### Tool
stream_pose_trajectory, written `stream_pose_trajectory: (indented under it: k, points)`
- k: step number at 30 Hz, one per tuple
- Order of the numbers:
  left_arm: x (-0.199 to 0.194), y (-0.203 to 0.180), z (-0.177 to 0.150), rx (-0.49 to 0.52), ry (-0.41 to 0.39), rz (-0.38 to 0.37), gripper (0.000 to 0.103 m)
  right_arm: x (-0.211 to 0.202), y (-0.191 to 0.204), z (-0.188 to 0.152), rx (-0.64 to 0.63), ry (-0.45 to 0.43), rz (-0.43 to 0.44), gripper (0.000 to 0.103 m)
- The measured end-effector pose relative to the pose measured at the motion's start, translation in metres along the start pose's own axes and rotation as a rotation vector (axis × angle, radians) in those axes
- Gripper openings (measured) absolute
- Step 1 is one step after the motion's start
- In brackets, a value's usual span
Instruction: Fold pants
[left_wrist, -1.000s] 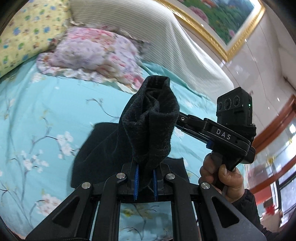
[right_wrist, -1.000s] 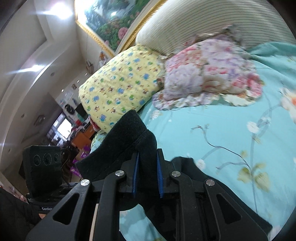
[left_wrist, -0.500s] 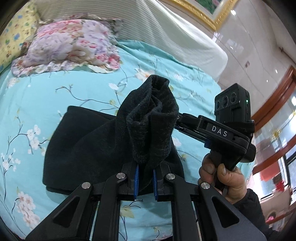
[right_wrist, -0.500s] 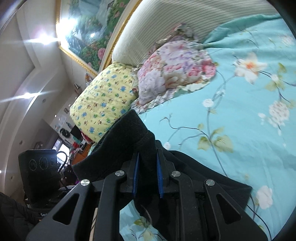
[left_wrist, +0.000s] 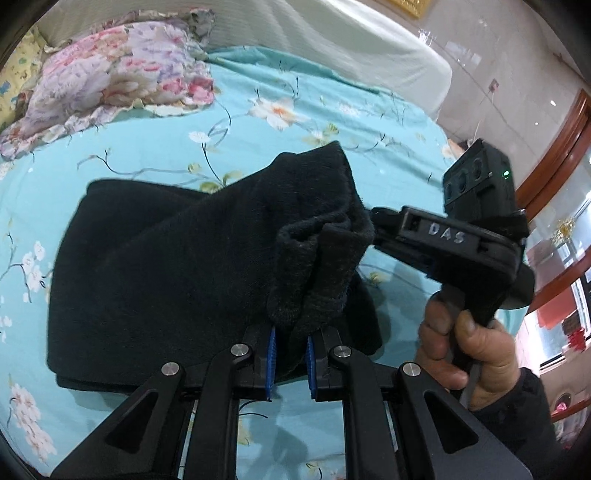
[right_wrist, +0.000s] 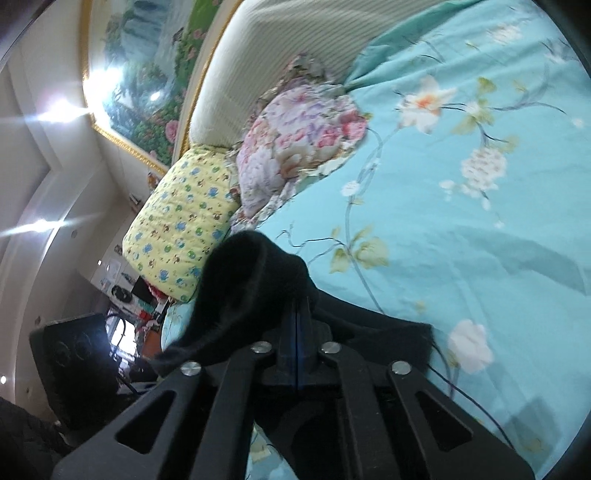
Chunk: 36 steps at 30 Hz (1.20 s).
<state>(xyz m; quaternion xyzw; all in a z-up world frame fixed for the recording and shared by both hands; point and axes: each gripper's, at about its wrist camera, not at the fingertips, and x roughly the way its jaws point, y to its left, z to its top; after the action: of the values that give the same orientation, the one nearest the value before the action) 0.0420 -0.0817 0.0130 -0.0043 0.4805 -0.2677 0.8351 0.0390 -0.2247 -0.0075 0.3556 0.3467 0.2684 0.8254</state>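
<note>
Over the floral bedsheet (left_wrist: 332, 122) your left gripper (left_wrist: 290, 356) still clamps the black pants (left_wrist: 166, 266) — right gripper (right_wrist: 296, 332) has snapped closed, seemingly empty, fold nearly laid.

The black fleece pants (left_wrist: 155, 280) lie spread on the turquoise flower-printed bed sheet (left_wrist: 332, 122), one edge lifted off the bed. Behind them, near the striped cream headboard (left_wrist: 332, 33), sits the pink floral ruffled pillow (left_wrist: 110, 74), with the yellow dotted quilted pillow (right_wrist: 177, 225) just beside it. A gold-framed landscape painting (right_wrist: 140, 74) hangs above the headboard.
</note>
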Motion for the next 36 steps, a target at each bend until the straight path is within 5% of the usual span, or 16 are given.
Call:
stream_pose_trajectory:
  k: [3,16,19,21,36]
  points:
    - [0.006,0.000,-0.001,0.009,0.003,-0.006,0.014,-0.006,-0.005,-0.002,0.013,-0.008,-0.027,0.001]
    - [-0.004,-0.016,-0.008,0.075,-0.004,-0.122,0.049,-0.032,0.002,-0.014,0.050,-0.055,-0.194,0.003]
    - [-0.011,-0.018,-0.010,0.074,-0.005,-0.124,0.052,-0.037,0.004,-0.017,0.061,-0.061,-0.243,0.031]
    - [-0.017,-0.016,-0.011,0.068,-0.008,-0.142,0.053,-0.042,0.005,-0.018,0.063,-0.082,-0.259,0.071]
    - [-0.062,0.039,-0.014,-0.074,-0.087,-0.131,0.062,-0.049,0.040,-0.029,0.057,-0.128,-0.316,0.098]
